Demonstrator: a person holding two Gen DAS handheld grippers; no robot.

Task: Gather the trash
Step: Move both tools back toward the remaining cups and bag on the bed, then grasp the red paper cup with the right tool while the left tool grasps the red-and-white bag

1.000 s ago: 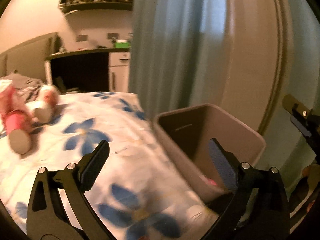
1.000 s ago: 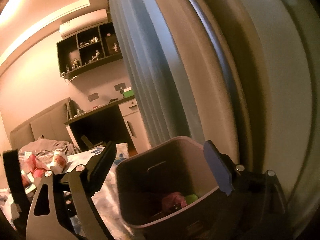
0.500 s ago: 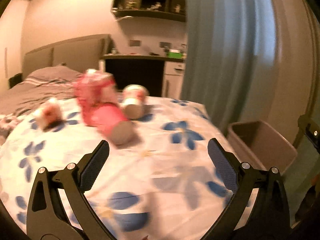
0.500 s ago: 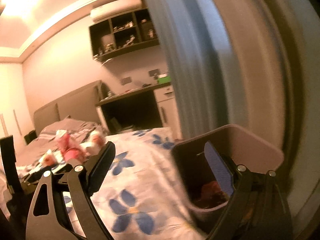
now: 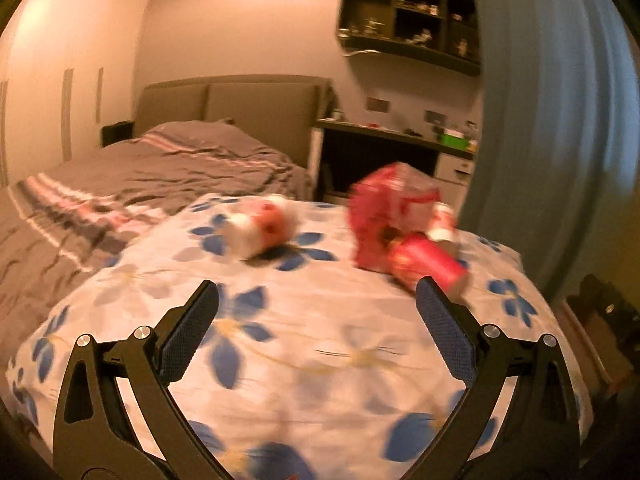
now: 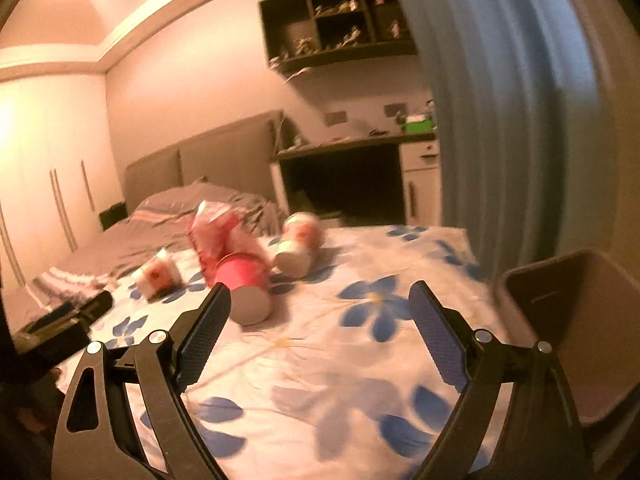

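I hold both grippers, left and right, wide and empty over bed; cups ahead, bin right.

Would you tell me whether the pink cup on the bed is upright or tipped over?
Tipped over: the pink cup lies on its side, round end facing the camera.

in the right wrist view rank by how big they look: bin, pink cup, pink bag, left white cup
1. bin, largest, but it is nearest the camera and cut off by the frame
2. pink bag and pink cup look alike; blur and overlap keep me from ranking them
3. left white cup, smallest, though farther away
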